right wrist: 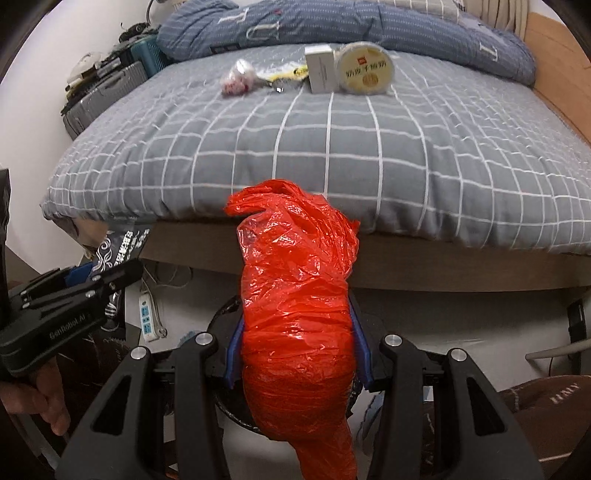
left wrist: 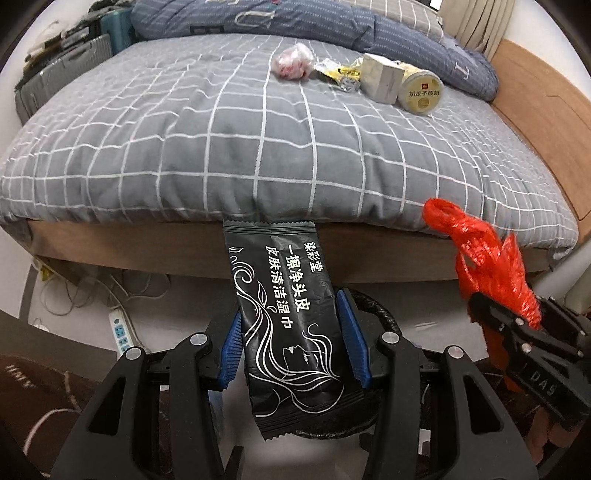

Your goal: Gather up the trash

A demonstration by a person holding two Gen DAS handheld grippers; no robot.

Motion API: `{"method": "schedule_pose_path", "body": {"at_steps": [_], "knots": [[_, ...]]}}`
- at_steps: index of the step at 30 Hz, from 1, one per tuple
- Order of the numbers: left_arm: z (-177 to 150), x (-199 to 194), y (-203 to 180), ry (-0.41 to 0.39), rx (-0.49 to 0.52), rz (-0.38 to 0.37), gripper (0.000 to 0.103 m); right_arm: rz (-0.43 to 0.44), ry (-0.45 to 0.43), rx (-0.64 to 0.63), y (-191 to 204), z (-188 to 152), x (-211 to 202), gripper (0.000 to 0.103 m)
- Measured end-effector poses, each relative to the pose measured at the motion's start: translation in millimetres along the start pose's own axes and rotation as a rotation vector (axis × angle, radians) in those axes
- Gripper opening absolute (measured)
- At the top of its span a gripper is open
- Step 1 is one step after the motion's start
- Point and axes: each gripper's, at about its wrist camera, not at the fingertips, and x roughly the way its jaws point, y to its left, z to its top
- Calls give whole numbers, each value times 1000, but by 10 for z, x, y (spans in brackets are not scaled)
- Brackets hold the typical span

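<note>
My left gripper is shut on a black wet-wipe packet and holds it off the foot of the bed. My right gripper is shut on a crumpled red plastic bag; the bag also shows at the right of the left wrist view. The left gripper with its packet shows at the left of the right wrist view. Far up on the grey checked bed lie a pink-white wad, a yellow wrapper, a white box and a yoghurt tub.
A black round rim lies below both grippers on the white floor. A power strip and cables lie under the wooden bed frame. Suitcases stand left of the bed. A blue quilt lies at its head.
</note>
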Motion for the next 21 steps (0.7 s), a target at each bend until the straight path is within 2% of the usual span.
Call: {"method": "schedule_pose_path", "body": {"at_steps": [11, 21], "knots": [[-22, 447, 80, 68, 29, 29, 47, 15, 102, -36, 89, -48, 436, 44], [-76, 517, 305, 91, -9, 47, 47, 60, 154, -71, 329, -47, 614, 45]]}}
